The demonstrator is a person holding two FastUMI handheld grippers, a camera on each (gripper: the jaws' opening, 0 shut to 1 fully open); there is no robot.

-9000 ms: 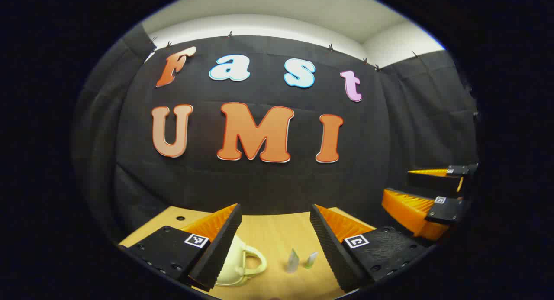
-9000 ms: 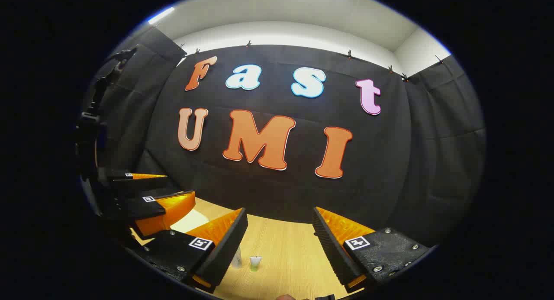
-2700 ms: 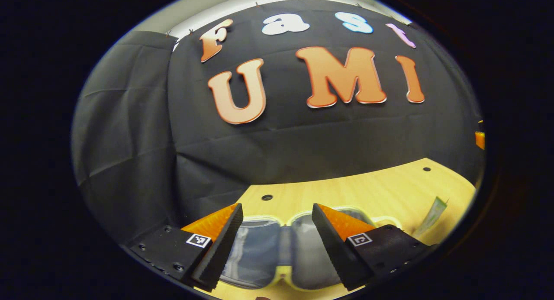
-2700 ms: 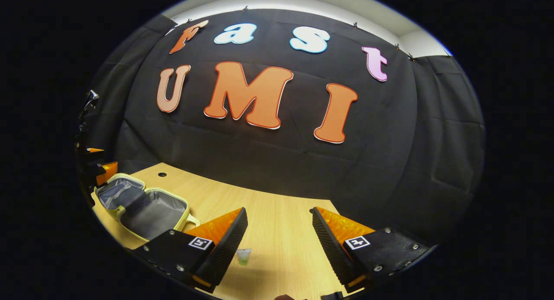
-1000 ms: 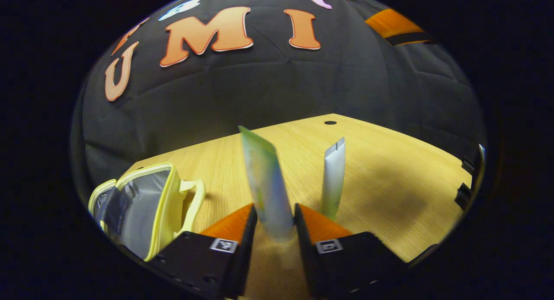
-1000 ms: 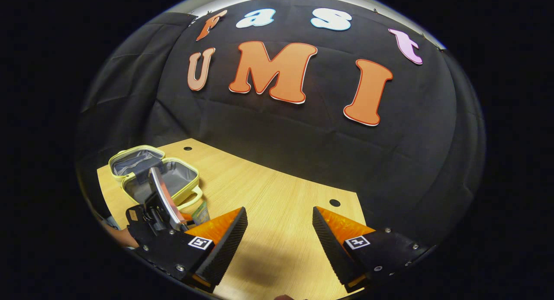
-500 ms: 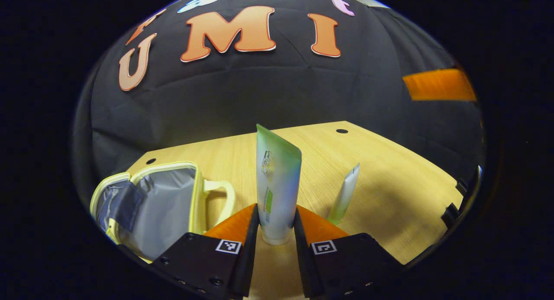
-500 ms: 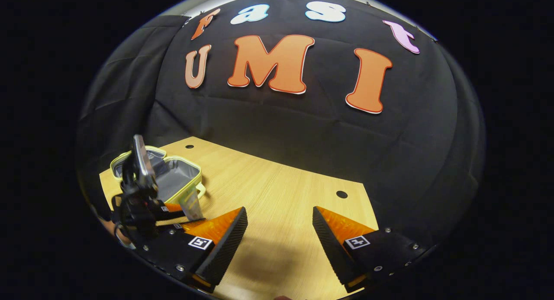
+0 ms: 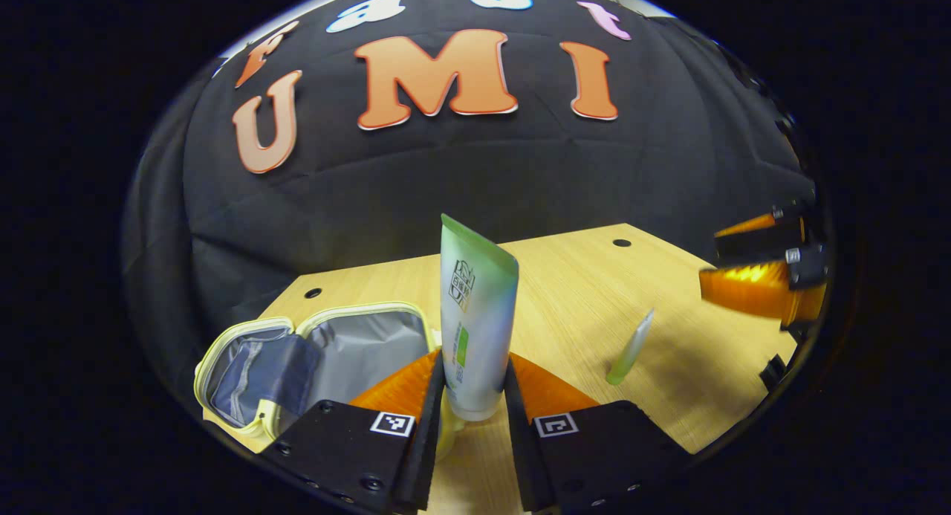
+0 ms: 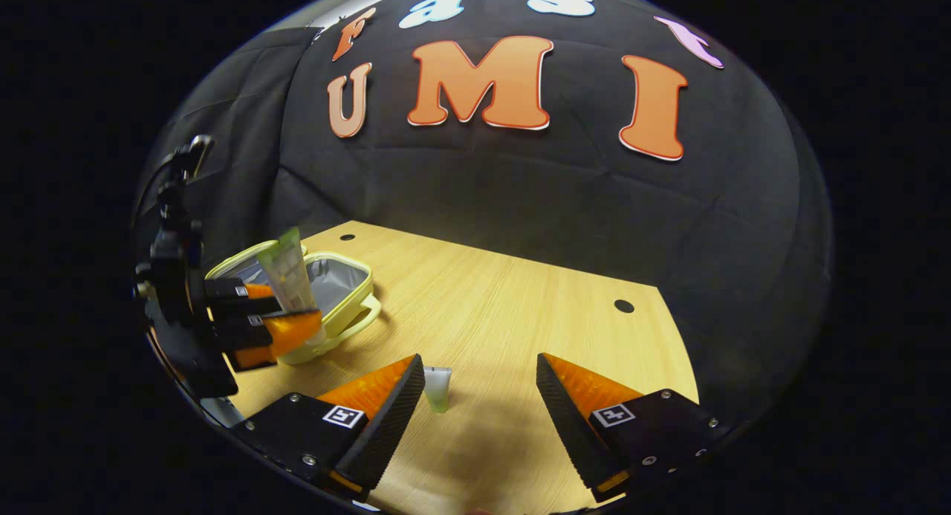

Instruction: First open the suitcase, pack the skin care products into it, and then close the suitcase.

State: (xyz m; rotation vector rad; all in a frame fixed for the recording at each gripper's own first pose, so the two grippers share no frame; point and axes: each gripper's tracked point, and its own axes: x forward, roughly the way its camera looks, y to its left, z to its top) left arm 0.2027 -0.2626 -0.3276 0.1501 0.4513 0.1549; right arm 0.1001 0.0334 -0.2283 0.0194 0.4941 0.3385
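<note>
Suitcase (image 9: 327, 351) lies flat and unzipped on the worktop (image 9: 565, 292), lined halves facing up, so packing is underway: left claw (image 9: 473, 396) pinches the big tube (image 9: 475, 314) near its cap end, tube upright, just beside the case, probably so it can drop straight into the near half. Right claw (image 10: 479, 403) hangs wide and empty over the small tube (image 10: 437, 389), which stands alone on its cap well apart from the case, likely the next pick. Nothing blocks the path into the case; only its handle (image 10: 368, 307) sticks out toward the small tube.
</note>
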